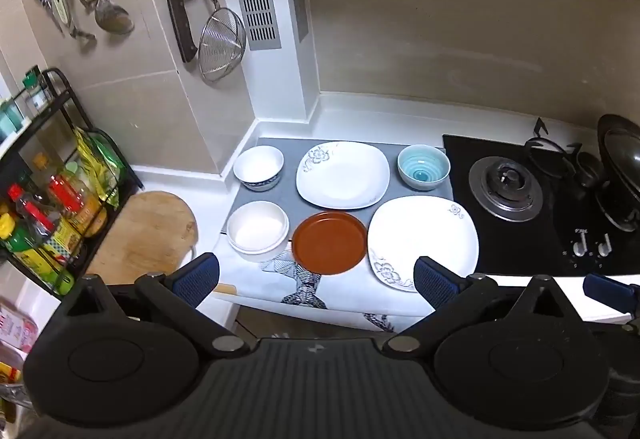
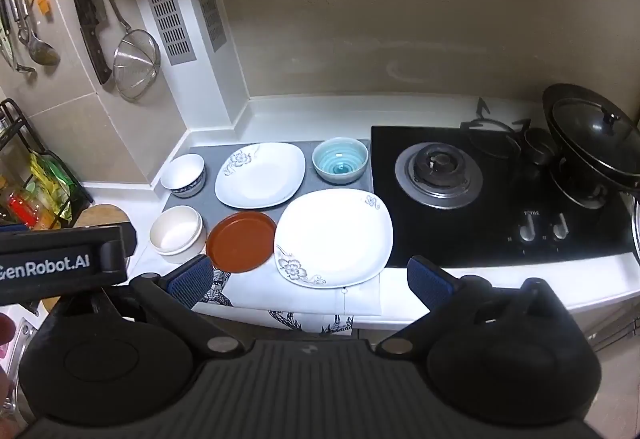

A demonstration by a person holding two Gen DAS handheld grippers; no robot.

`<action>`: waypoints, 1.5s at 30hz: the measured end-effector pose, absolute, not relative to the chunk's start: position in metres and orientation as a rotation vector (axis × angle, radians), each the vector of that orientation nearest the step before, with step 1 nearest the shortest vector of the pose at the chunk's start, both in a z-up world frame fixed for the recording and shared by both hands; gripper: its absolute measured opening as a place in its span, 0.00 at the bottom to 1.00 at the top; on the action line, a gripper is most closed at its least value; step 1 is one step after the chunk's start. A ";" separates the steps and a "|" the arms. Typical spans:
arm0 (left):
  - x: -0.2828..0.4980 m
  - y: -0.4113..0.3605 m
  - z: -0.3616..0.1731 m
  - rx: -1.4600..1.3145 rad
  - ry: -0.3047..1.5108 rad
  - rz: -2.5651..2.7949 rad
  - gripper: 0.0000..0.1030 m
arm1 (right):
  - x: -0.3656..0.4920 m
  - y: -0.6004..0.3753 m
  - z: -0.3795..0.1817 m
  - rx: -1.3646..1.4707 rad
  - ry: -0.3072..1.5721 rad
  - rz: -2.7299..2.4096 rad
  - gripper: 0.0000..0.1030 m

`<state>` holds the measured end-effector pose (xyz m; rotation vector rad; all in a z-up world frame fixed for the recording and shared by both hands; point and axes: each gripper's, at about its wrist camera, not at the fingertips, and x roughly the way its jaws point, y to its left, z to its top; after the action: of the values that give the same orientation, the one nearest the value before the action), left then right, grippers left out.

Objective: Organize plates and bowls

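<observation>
On a grey mat (image 1: 294,209) lie two white square flowered plates, one at the back (image 1: 343,175) (image 2: 260,175) and one at the front right (image 1: 423,241) (image 2: 334,237). A brown round plate (image 1: 329,242) (image 2: 241,241) sits front middle. A white bowl with blue rim (image 1: 259,167) (image 2: 184,175) is back left, a cream bowl (image 1: 258,230) (image 2: 177,233) front left, a teal bowl (image 1: 423,167) (image 2: 340,160) back right. My left gripper (image 1: 316,281) and right gripper (image 2: 310,281) are open, empty, above the counter's front edge.
A black gas hob (image 1: 520,199) (image 2: 480,191) with a lidded wok (image 2: 592,143) lies right. A wooden board (image 1: 146,231) and a bottle rack (image 1: 56,199) stand left. Utensils and a strainer (image 1: 222,43) hang on the wall. A patterned cloth (image 2: 304,299) hangs off the counter front.
</observation>
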<state>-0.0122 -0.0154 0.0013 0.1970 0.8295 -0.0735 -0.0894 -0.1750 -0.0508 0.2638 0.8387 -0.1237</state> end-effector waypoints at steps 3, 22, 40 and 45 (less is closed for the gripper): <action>-0.011 -0.015 0.002 0.197 0.835 -0.083 1.00 | -0.089 -0.174 -0.050 0.263 0.842 -0.124 1.00; -0.004 -0.009 -0.010 0.187 0.851 -0.088 1.00 | -0.080 -0.167 -0.055 0.253 0.868 -0.113 1.00; -0.001 0.000 -0.019 0.178 0.880 -0.067 1.00 | -0.078 -0.159 -0.066 0.260 0.898 -0.100 1.00; -0.002 0.004 -0.022 0.175 0.885 -0.064 1.00 | -0.079 -0.155 -0.066 0.255 0.905 -0.100 1.00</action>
<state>-0.0022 0.0039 -0.0216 0.1753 0.8855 -0.0641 -0.0786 -0.1555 -0.0660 0.2550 0.9055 -0.0998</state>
